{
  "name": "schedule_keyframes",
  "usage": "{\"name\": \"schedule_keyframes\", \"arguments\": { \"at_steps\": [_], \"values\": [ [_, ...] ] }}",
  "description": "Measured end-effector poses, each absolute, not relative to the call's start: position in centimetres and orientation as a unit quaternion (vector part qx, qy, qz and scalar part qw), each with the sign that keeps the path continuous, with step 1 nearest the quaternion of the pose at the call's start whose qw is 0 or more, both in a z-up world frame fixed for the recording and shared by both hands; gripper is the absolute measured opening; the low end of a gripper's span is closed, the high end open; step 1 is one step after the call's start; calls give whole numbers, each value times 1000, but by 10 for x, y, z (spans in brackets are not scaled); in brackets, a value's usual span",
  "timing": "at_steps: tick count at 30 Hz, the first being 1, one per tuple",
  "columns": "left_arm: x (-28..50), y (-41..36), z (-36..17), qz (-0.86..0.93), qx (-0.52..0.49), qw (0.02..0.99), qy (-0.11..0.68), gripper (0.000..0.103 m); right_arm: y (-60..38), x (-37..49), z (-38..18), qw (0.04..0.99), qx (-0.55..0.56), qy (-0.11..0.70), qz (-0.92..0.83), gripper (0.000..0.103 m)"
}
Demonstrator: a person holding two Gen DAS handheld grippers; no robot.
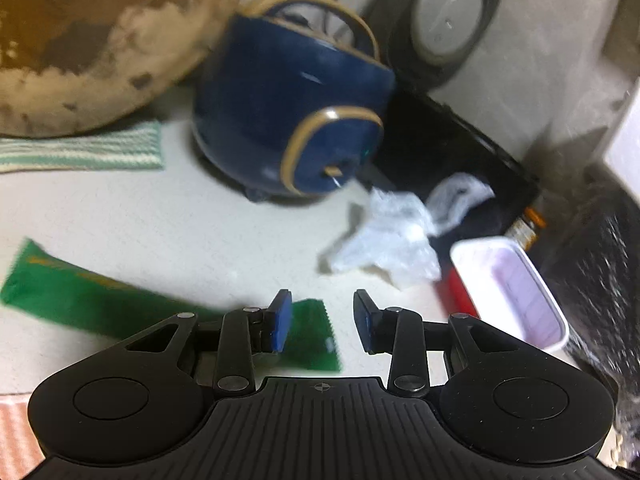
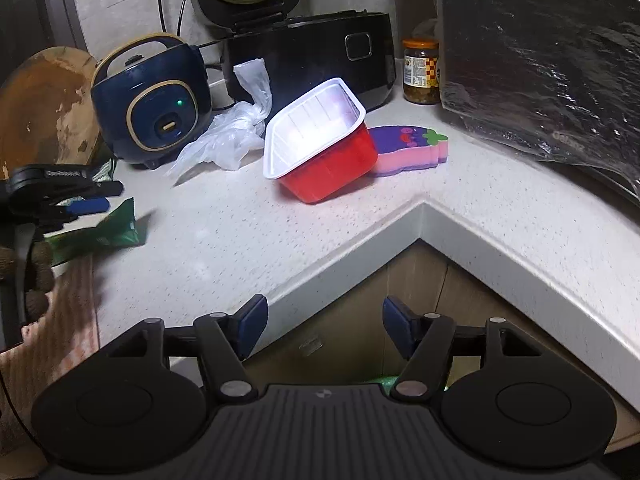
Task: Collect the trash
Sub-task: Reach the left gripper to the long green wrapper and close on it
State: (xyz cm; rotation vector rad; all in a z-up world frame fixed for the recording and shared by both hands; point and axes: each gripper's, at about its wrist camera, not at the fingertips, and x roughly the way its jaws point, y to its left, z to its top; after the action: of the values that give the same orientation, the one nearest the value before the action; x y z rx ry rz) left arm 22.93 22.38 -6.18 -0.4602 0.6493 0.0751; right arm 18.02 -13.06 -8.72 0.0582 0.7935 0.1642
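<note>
A green wrapper (image 1: 80,296) lies flat on the pale counter, its right end under my left gripper (image 1: 322,320), which is open and empty just above it. The wrapper also shows in the right wrist view (image 2: 108,232) beside the left gripper (image 2: 86,198). A crumpled clear plastic bag (image 1: 392,236) (image 2: 228,136) lies further on. An empty red tub with a white inside (image 1: 516,296) (image 2: 320,148) leans tilted beside it. My right gripper (image 2: 324,328) is open and empty, off the counter's inner corner edge.
A blue rice cooker (image 2: 152,100), a black rice cooker (image 2: 316,56) with its lid up, a jar (image 2: 420,72), a purple-pink sponge (image 2: 408,152), a wooden board (image 1: 100,40), a striped cloth (image 1: 80,148) and a black plastic bag (image 2: 540,60) crowd the counter's back. The counter edge (image 2: 424,216) makes an inner corner.
</note>
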Motion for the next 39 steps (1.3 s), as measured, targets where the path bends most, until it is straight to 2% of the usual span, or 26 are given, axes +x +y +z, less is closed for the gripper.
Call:
{"name": "schedule_keyframes", "arguments": {
  "at_steps": [5,9,12,15,25,29,32,34,35,36,39],
  "values": [
    [213,257,-61,103,-248,912,311,38,-122,199,-92,914,13,395,92,65],
    [189,288,-64,147,-304,887,317,38,-103,214,-86,913,-26,389,118,65],
    [166,305,-67,154,-347,867,322,38,-82,232,-76,909,-50,378,169,72],
    [141,309,-70,135,-374,857,328,38,-57,254,-68,895,-77,373,230,72],
    [98,290,-101,92,-404,828,377,38,104,292,-67,824,-240,318,404,72],
    [88,287,-107,90,-403,829,377,30,163,300,-89,797,-287,317,426,73],
    [86,288,-109,89,-398,830,380,27,184,310,-112,793,-293,350,403,72],
    [86,289,-109,88,-396,831,380,26,178,314,-118,802,-271,369,383,62],
    [85,290,-109,87,-397,832,379,25,169,313,-116,807,-254,376,377,55],
    [86,290,-109,88,-397,831,378,25,160,312,-114,810,-236,385,375,42],
    [94,287,-107,84,-386,835,383,26,118,298,-104,815,-190,403,370,29]
  ]
}}
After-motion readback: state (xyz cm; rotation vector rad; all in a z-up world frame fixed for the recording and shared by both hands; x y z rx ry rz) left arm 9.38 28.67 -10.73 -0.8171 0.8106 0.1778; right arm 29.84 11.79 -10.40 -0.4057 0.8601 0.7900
